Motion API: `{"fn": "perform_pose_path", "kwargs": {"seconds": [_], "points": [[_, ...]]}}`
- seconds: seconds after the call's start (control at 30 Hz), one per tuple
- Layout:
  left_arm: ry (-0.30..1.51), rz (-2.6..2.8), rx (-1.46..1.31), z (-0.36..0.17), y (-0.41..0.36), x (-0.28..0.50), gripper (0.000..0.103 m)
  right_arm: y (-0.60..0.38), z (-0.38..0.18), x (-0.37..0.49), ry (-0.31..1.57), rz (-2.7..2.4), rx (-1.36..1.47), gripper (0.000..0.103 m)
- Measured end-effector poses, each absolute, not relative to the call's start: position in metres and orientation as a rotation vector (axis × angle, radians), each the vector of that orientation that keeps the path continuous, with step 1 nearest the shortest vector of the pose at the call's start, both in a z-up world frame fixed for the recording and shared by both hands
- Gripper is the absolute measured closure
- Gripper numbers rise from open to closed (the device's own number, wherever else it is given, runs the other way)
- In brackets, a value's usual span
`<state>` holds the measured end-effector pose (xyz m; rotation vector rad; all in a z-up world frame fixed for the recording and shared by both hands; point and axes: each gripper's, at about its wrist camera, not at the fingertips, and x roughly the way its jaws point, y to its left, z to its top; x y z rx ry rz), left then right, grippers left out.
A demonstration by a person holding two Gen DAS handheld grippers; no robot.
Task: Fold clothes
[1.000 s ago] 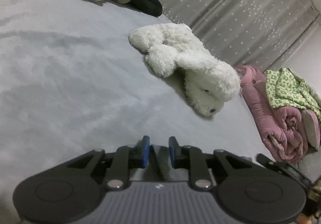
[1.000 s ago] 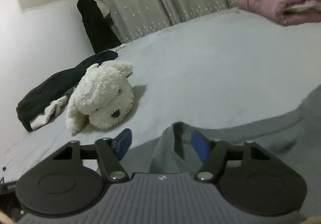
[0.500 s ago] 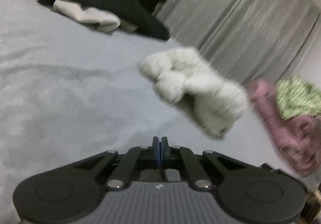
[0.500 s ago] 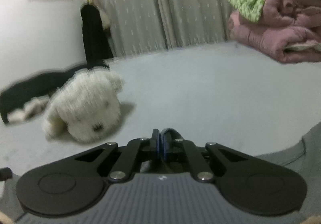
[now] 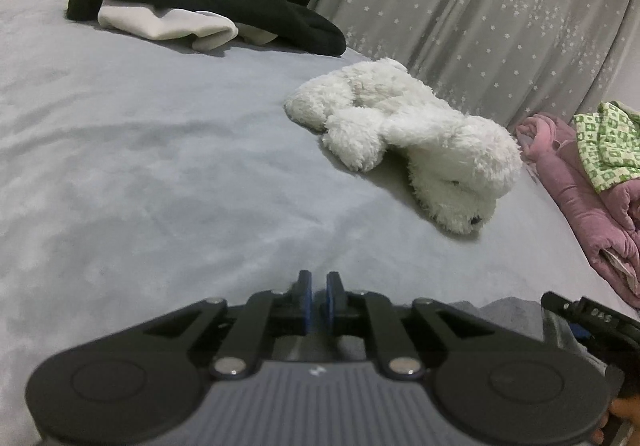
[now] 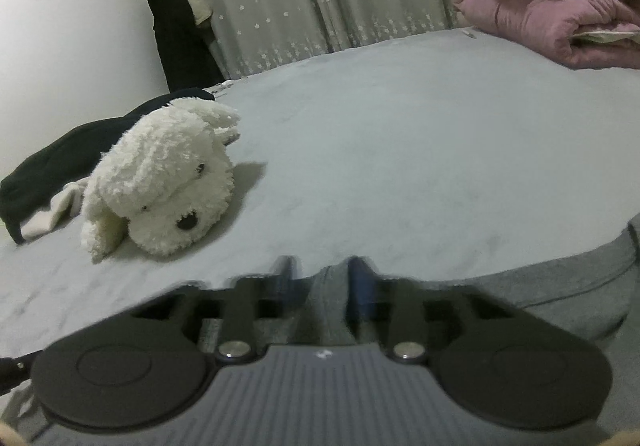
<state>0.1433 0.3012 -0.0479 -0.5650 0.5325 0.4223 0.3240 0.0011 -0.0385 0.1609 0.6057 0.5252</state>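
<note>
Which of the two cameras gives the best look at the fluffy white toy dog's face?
The right wrist view: the white toy dog faces that camera, showing eyes and black nose. In the left wrist view the dog lies mostly back-on, with only the dark nose tip visible at its head's lower edge.

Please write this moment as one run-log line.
phase: fold clothes | left gripper: jaws opening, nothing seen between | right gripper: jaws opening, grey garment between, not pinched | plush dog: lying on bed
</note>
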Motion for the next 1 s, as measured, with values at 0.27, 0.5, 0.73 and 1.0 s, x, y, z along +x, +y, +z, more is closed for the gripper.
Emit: {"fn": "perform_pose_path", "kwargs": {"seconds": [0.27, 0.5, 0.73, 1.0], "points": [[0.576, 0.377, -0.642, -0.046, 0.312, 0.138, 0.095, 0.004, -0.019, 0.280, 0.592, 0.611, 0.094, 0.046], [0.614, 0.313, -0.721, -0.046, 0.322, 0.133, 0.095, 0.007, -0.010, 0.227, 0.617, 0.897, 0.122, 0.046], [0.586, 0.288, -0.708, -0.033, 0.322, 0.126, 0.095, 0.031, -0.004, 0.164, 0.522, 1.253, -0.063, 0.048], [0.557, 0.105, -0.749, -0.029, 0.317, 0.127, 0.095, 0.071, -0.025, 0.139, 0.483, 1.263, -0.291, 0.076]]}}
